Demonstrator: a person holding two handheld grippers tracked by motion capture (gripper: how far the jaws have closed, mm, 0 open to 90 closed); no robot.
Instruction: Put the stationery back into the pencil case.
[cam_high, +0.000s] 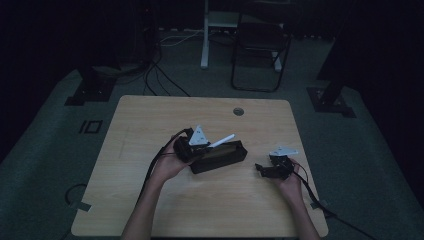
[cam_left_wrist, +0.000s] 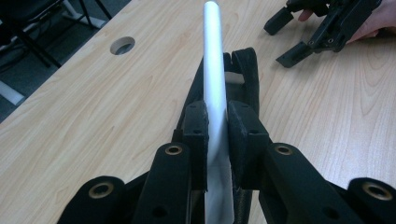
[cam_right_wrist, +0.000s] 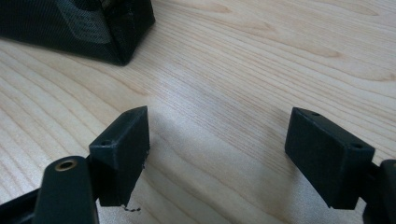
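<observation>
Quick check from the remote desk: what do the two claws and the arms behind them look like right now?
Both are black two-jaw tools. The left claw and the right claw each carry a pale grey three-cornered plate on top and trail a black cable toward the table's near edge. Up close, the jaws end in blocky rectangular pads with small screw holes, and brass-coloured pivot rings sit in the linkages. The forearms are bare, with no sleeves in sight.

Left gripper (cam_high: 212, 146) clamped tight, jaws nearly together – left hand (cam_high: 167, 162) wrapped behind it. Right gripper (cam_high: 261, 168) sits low, jaws spread wide, right hand (cam_high: 290, 182) holding it.
</observation>
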